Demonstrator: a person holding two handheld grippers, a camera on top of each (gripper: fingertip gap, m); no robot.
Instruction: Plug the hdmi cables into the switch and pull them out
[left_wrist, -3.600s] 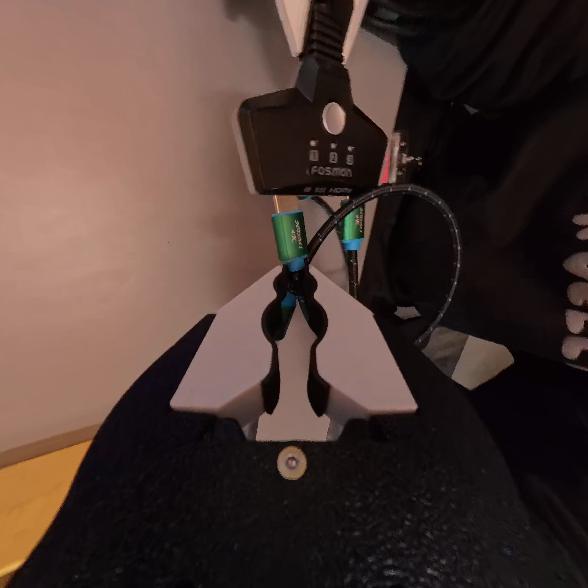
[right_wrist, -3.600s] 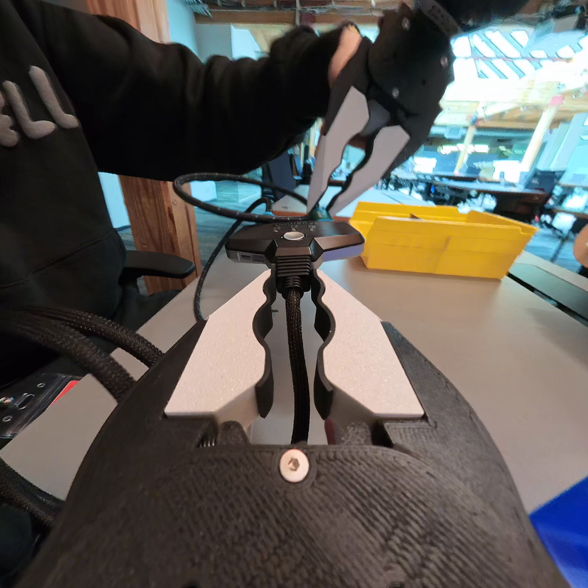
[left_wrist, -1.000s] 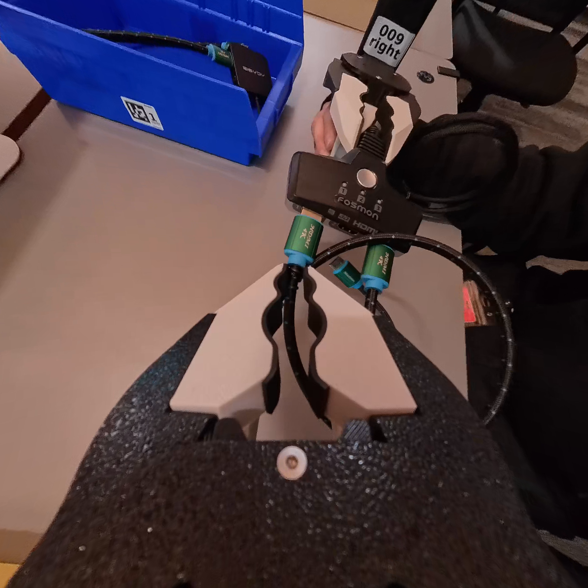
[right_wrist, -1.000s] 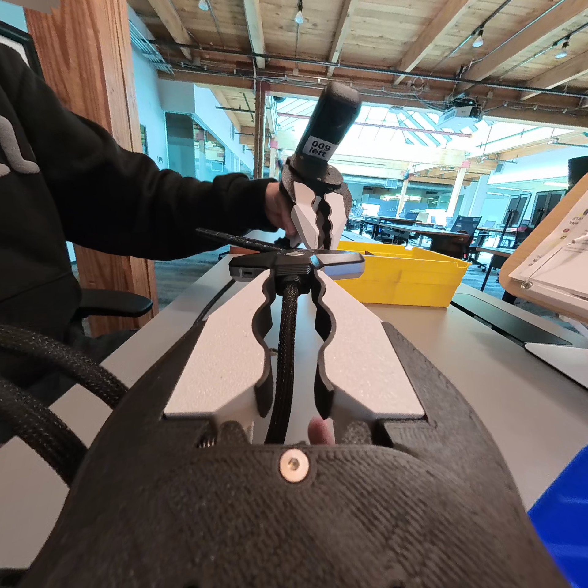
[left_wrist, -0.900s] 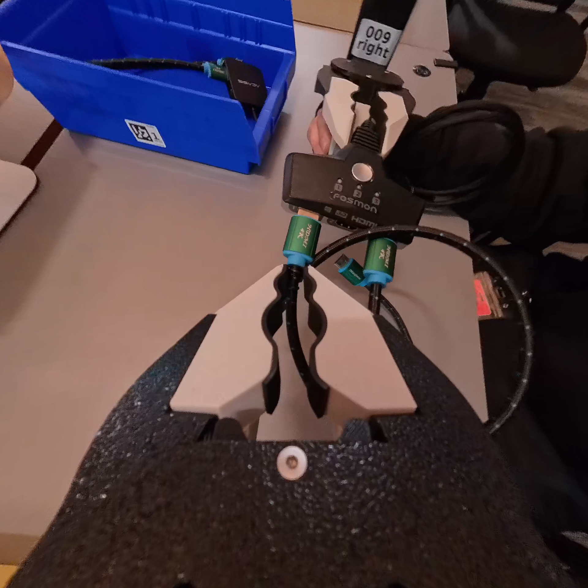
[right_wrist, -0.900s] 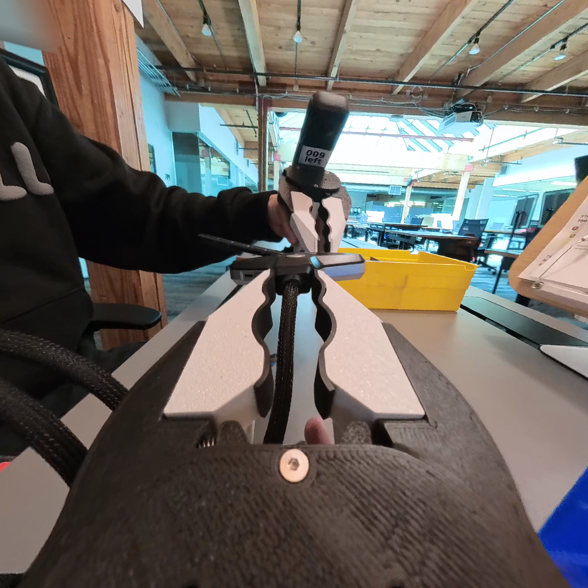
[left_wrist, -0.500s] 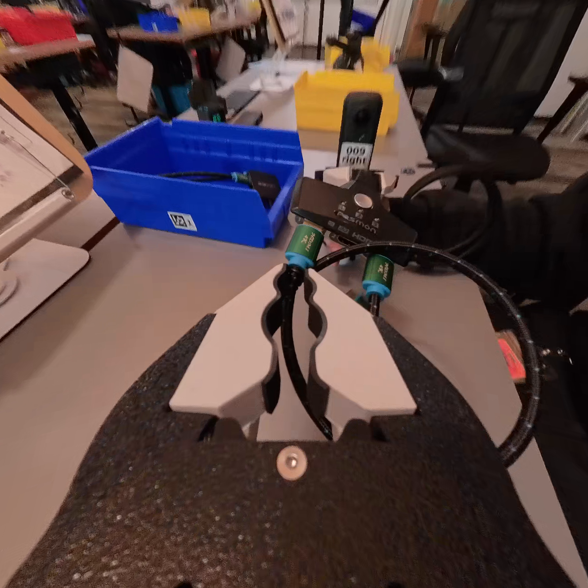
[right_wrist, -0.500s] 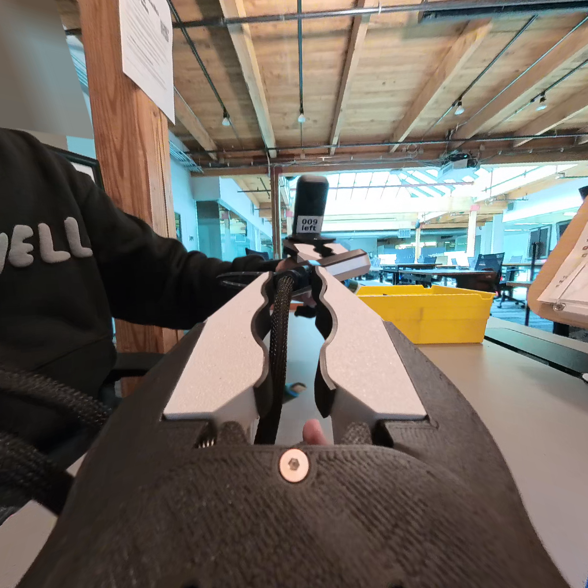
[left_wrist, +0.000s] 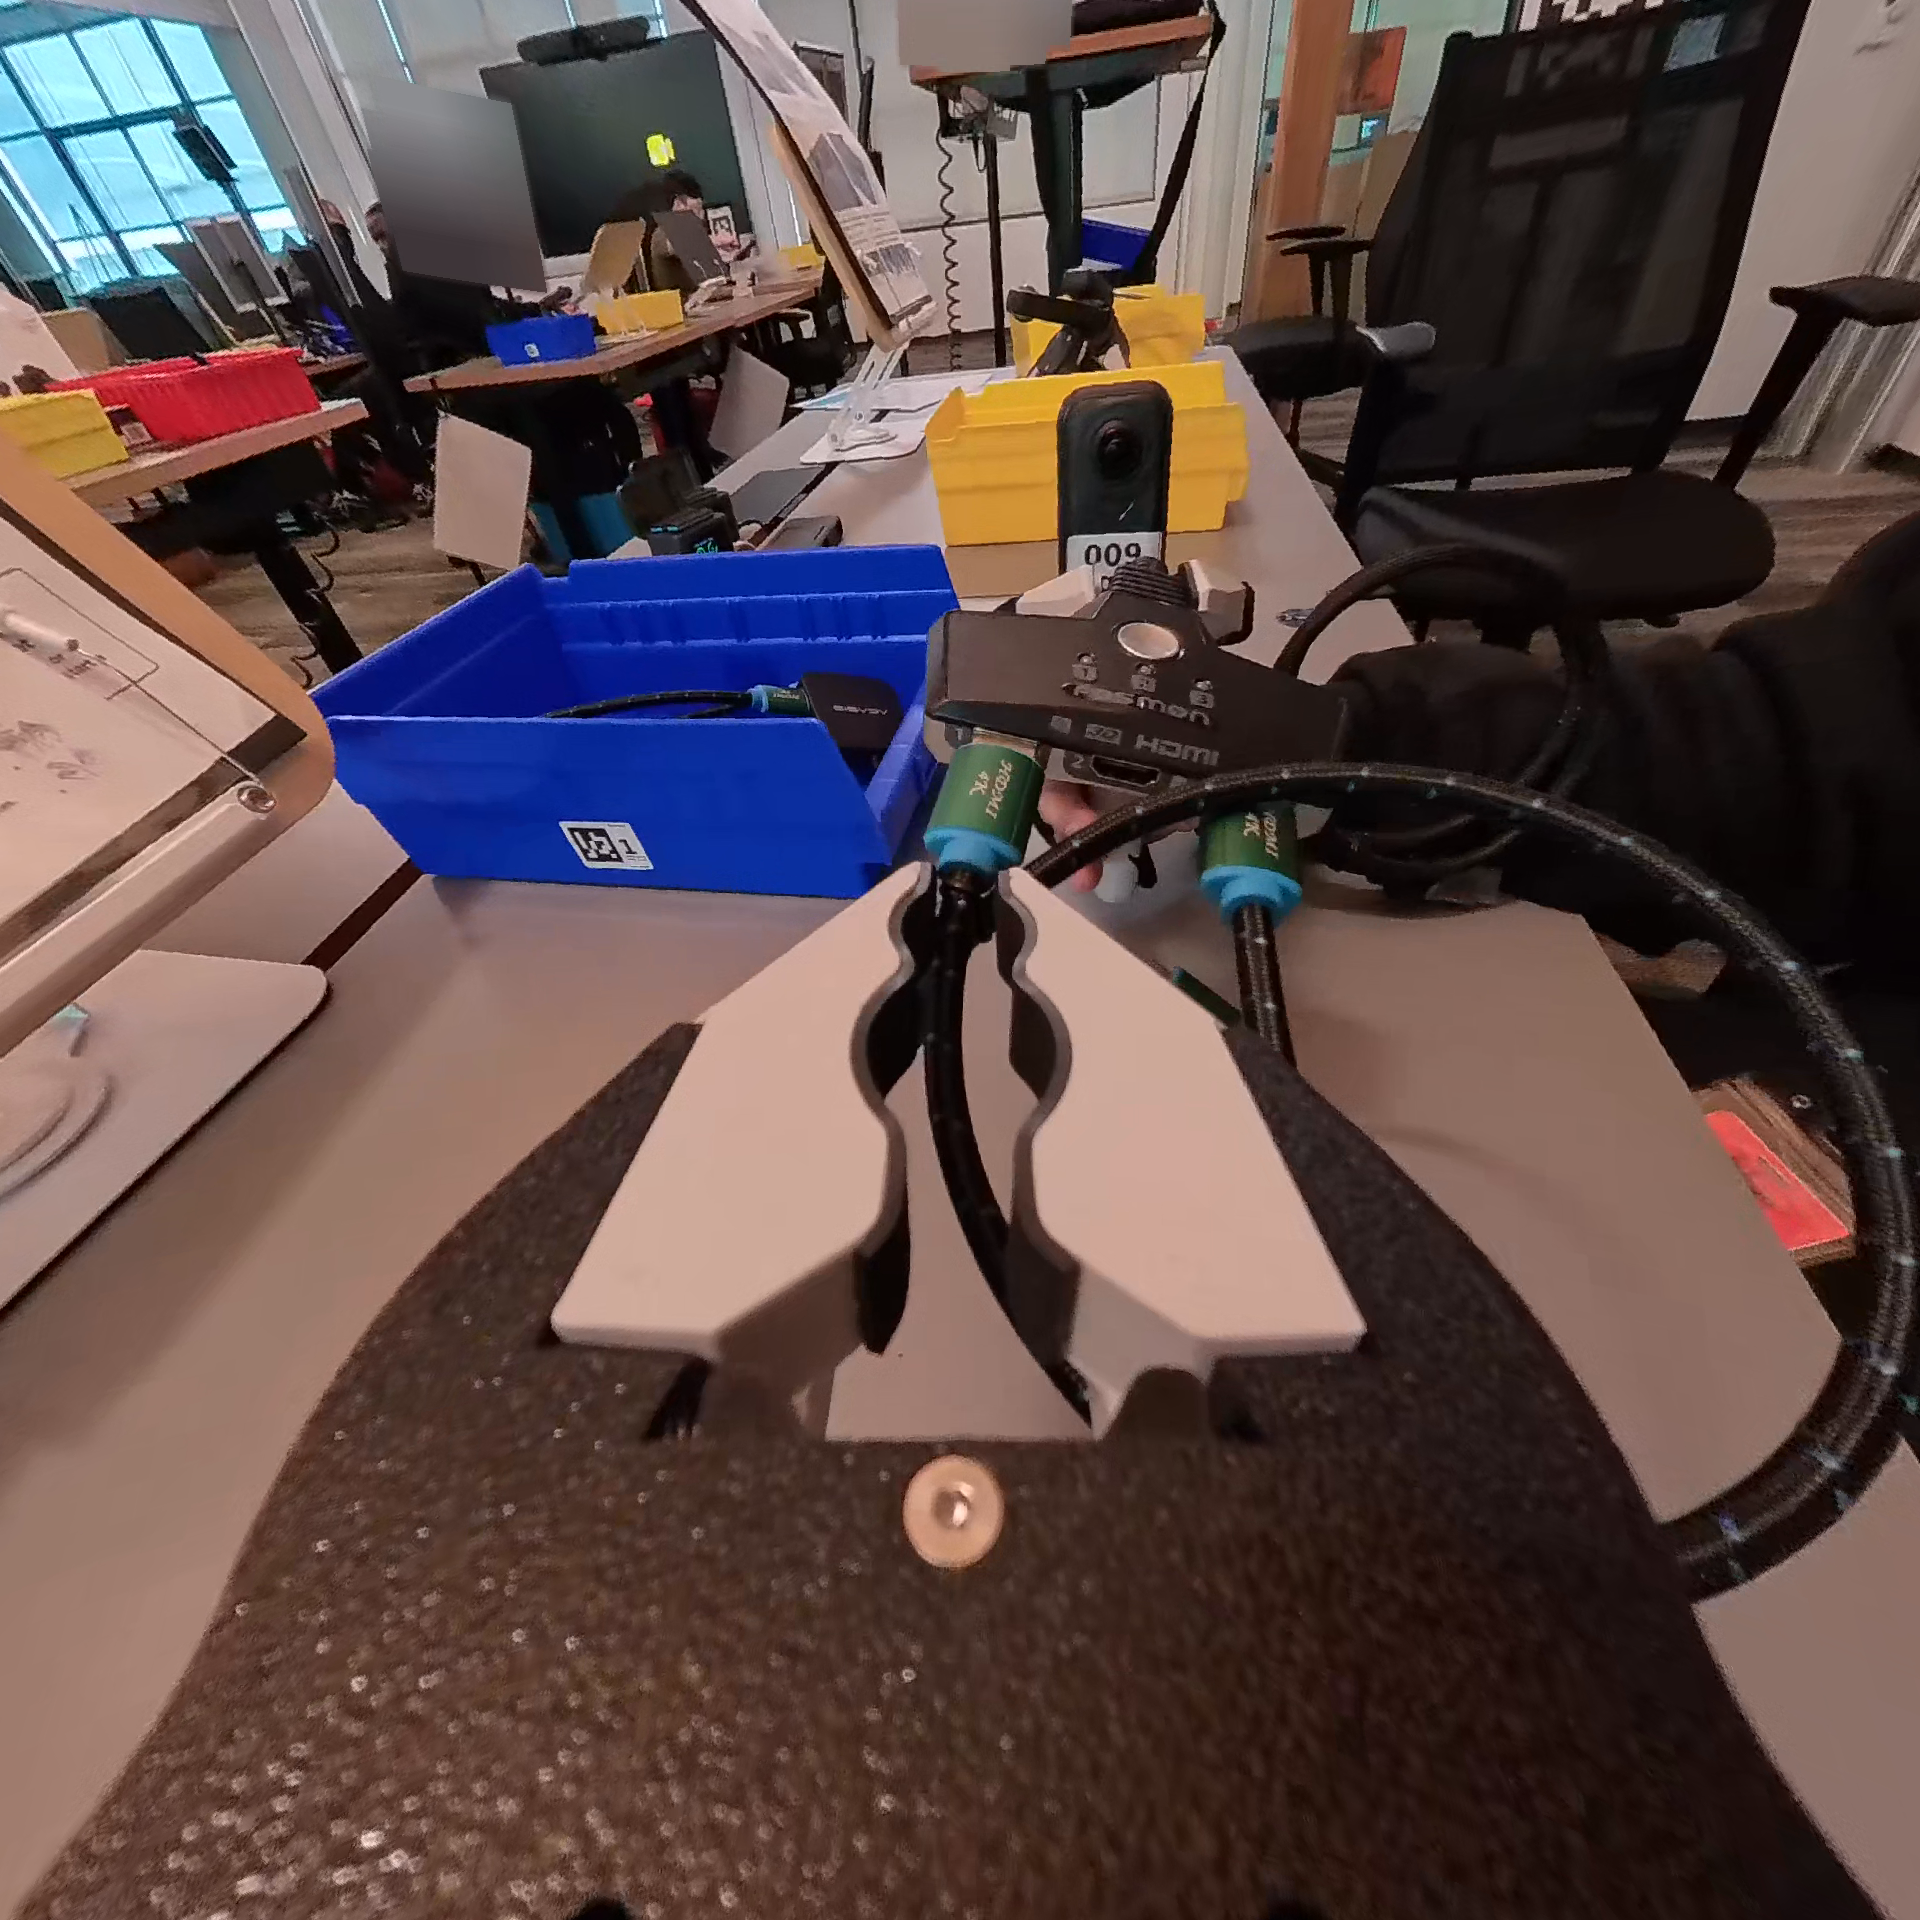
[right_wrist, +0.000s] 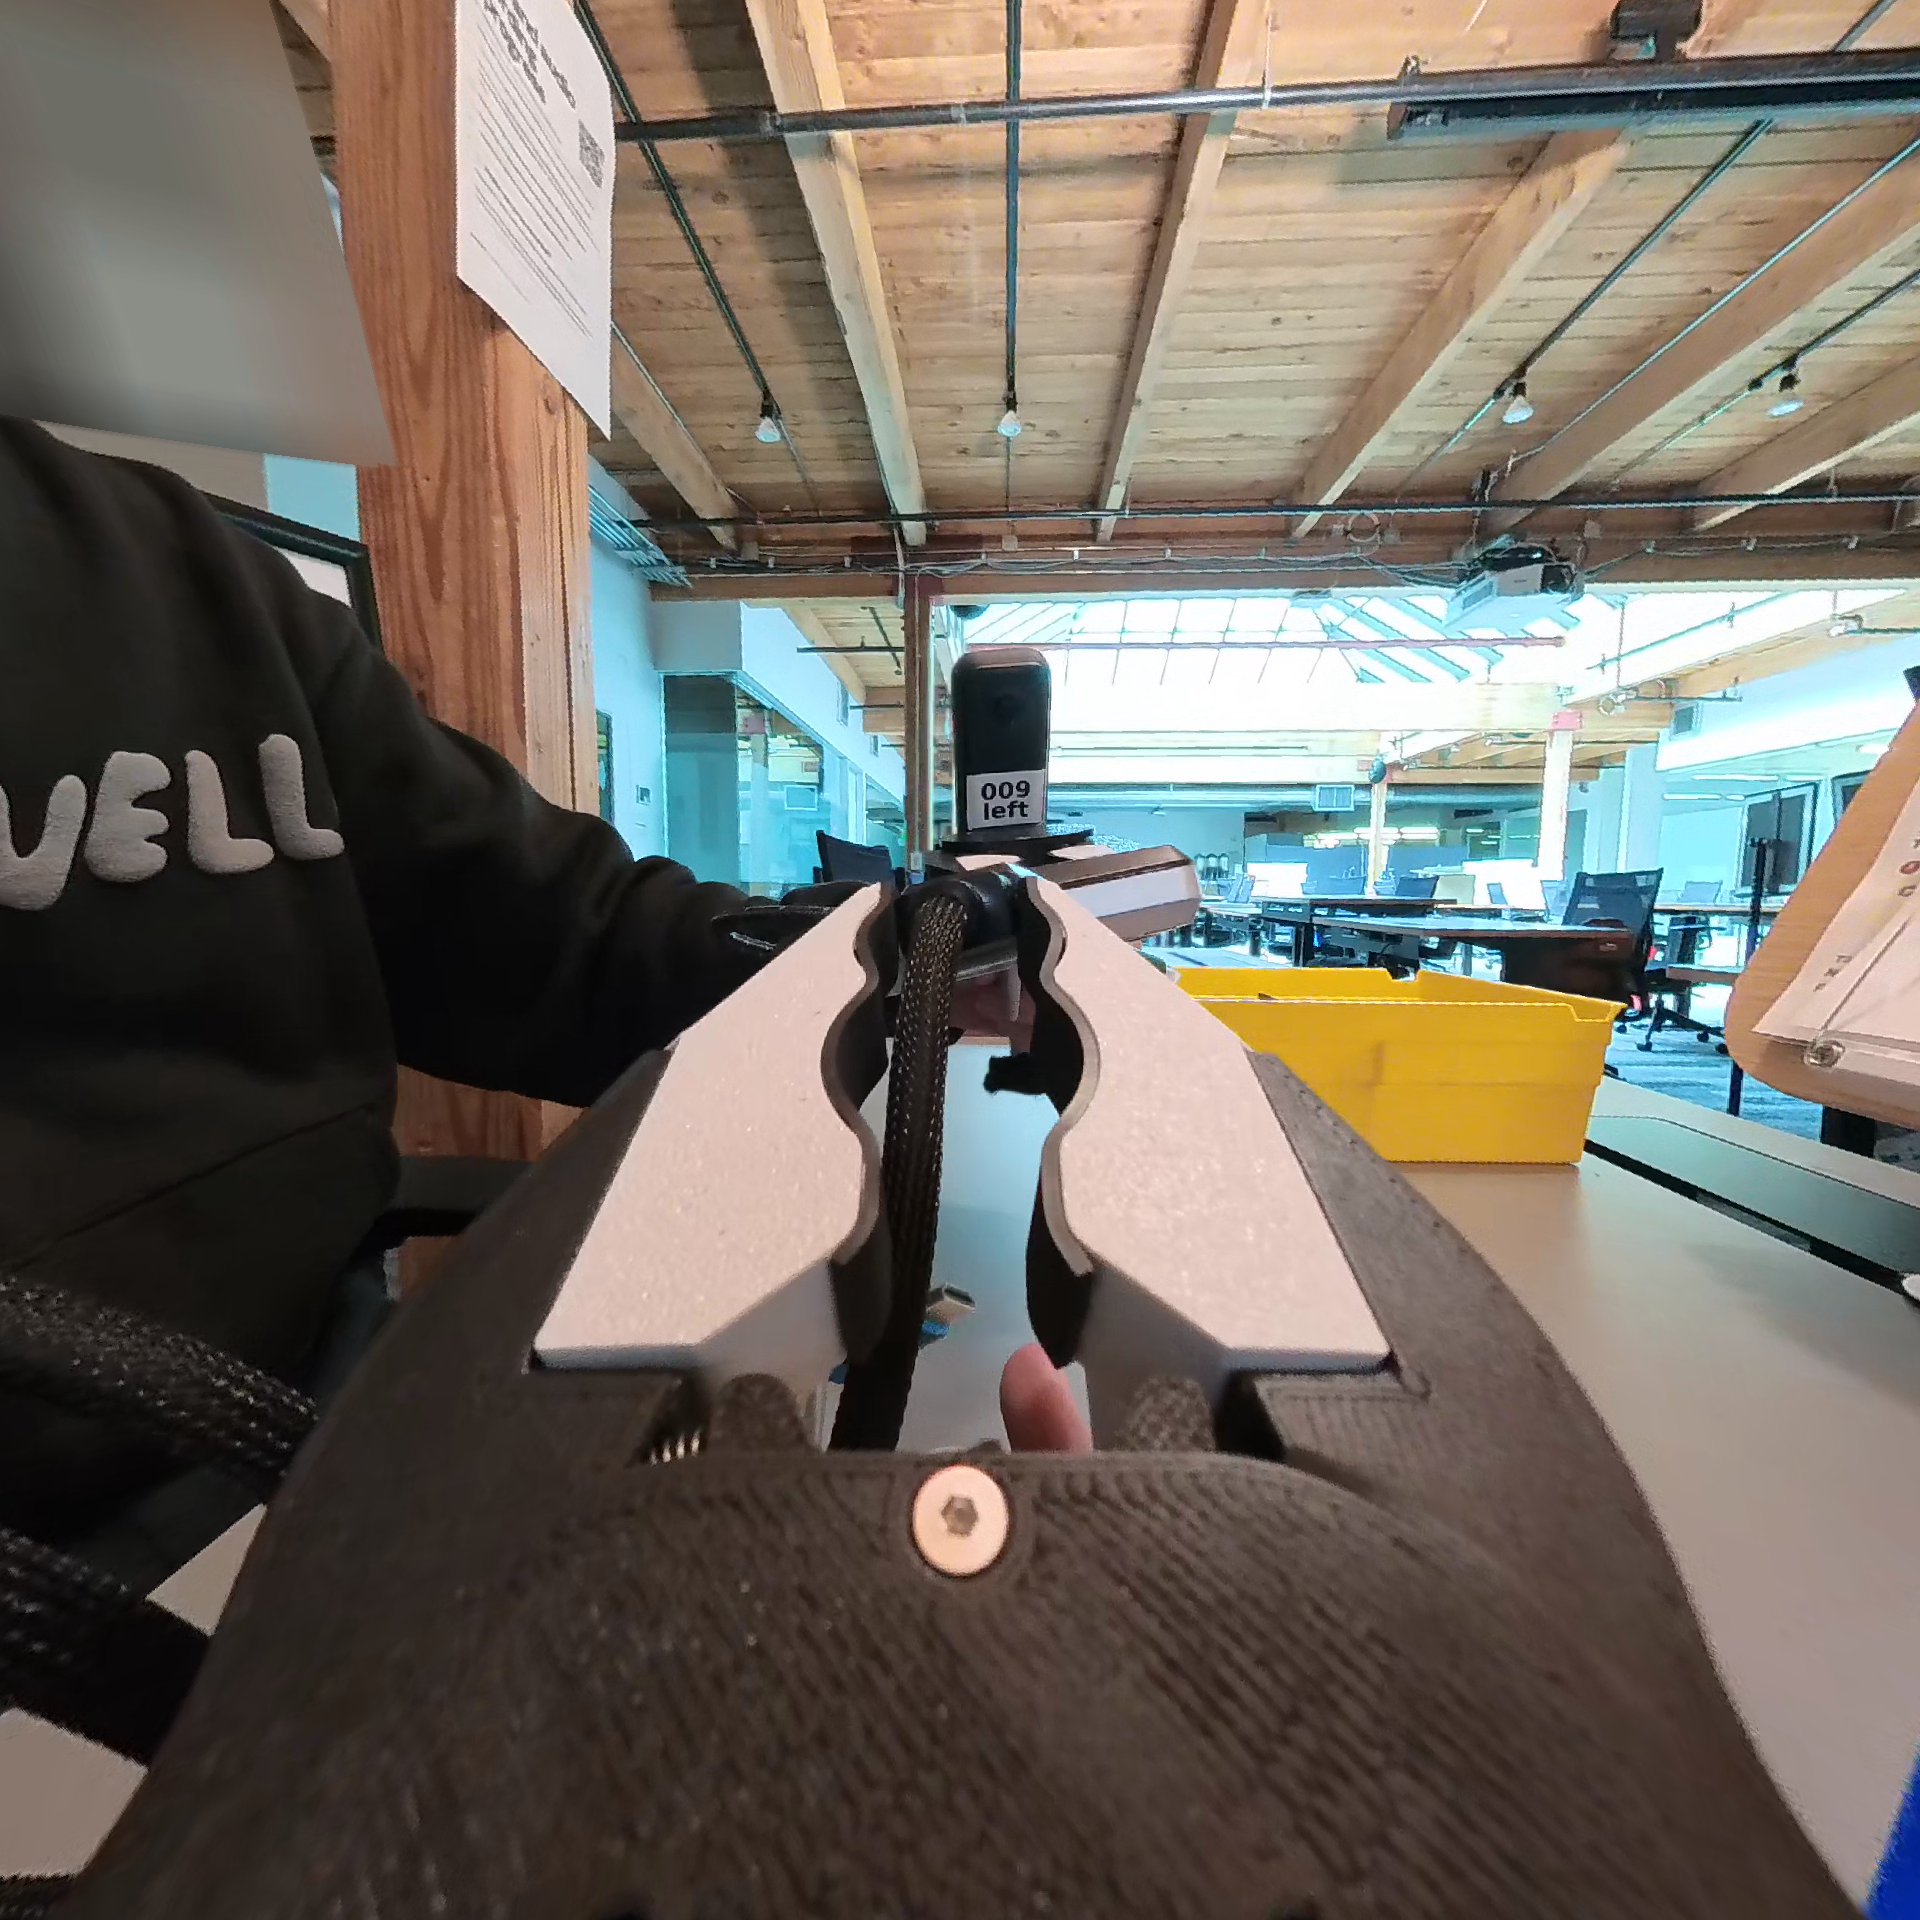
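The black HDMI switch hangs in the air above the grey table. My left gripper is shut on the braided cable of a green HDMI plug, which sits in the switch's left port. A second green plug sits in the right port; the middle port is empty. My right gripper is shut on the switch's thick braided tail cable just behind the switch. It shows beyond the switch in the left wrist view.
A blue bin with another switch and cable stands left of the switch. A yellow bin is farther back. A stand with a board is at the left. A black office chair and the person's dark sleeve are on the right.
Both grippers have tilted up and lifted the switch off the table, so the views now look level across the room. Grips and plugged cables are unchanged.
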